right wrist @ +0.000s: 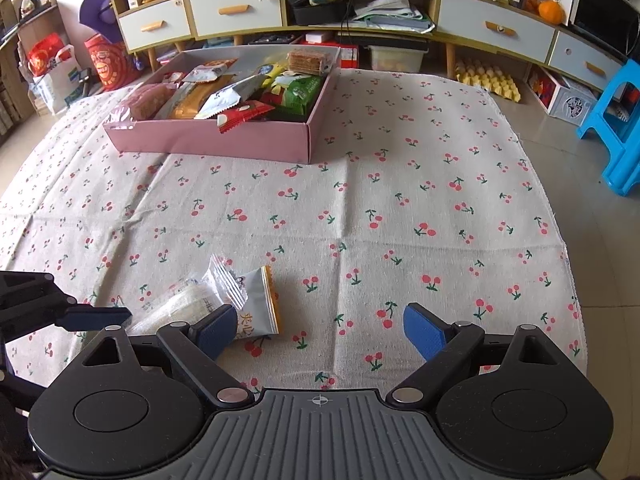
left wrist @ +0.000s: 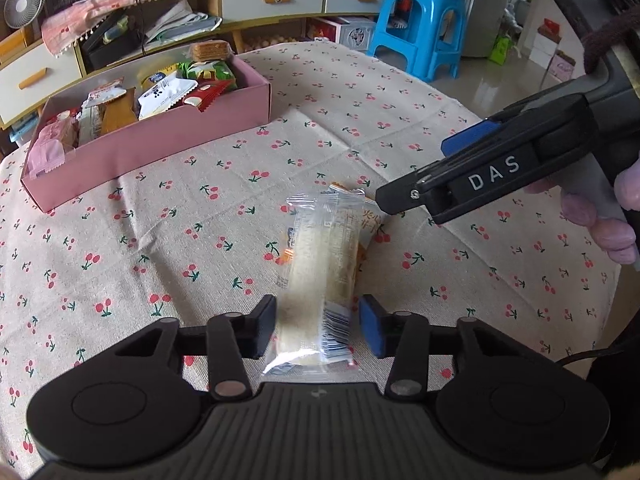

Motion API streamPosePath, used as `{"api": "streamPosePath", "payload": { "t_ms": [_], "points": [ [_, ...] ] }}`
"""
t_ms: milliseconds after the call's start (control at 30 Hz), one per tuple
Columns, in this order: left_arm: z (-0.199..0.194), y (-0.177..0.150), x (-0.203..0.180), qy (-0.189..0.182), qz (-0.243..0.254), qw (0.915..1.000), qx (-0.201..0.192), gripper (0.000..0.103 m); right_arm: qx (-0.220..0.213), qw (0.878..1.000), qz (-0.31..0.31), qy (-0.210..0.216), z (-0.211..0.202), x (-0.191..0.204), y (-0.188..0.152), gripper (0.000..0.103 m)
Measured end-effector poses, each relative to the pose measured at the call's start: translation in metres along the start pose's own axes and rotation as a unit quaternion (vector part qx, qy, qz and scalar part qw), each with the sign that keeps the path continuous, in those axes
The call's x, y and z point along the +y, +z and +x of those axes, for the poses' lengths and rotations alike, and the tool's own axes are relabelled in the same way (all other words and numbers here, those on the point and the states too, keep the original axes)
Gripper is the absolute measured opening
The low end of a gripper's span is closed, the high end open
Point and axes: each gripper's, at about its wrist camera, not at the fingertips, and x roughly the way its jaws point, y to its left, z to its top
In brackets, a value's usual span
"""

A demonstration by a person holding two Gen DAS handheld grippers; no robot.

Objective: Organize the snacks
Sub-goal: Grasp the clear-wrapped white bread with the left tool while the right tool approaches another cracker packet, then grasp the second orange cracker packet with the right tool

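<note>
Left wrist view, lower centre: we list left gripper [left wrist: 318, 328] narrowed around the clear-wrapped cake bar [left wrist: 320, 276], pads near or touching, right gripper [right wrist: 320, 330] wide and empty; we advise gripping mid-wrapper before lifting toward pink box [left wrist: 160, 148], upper left

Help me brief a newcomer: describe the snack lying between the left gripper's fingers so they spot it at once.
On the cherry-print tablecloth, well in front of the pink box full of snacks, two packets lie alone. The one meant is the clear-wrapped pale cake bar, partly on top of the orange-edged white packet; its see-through wrapper shows the cream-coloured bar inside.
</note>
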Motion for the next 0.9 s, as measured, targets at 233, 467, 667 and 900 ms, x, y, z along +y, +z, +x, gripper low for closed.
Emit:
{"api": "streamPosePath", "payload": {
  "t_ms": [233,467,667,900],
  "points": [
    [-0.005,0.001,0.004,0.006,-0.02,0.9998,0.006,0.031,0.01,1.0,-0.007,0.009,0.004,0.003,-0.002,0.092],
    [-0.013,0.0,0.018,0.019,-0.049,0.9985,0.011,0.03,0.017,0.999,-0.031,0.023,0.011,0.017,-0.007,0.092],
    [-0.022,-0.001,0.031,0.036,-0.069,0.997,0.008,0.03,0.019,0.996,-0.059,0.063,0.02,0.035,-0.015,0.092],
    [-0.027,-0.008,0.043,0.039,-0.084,0.9957,0.012,0.03,0.006,0.993,-0.101,0.06,0.024,0.053,-0.022,0.097]
  ]
}}
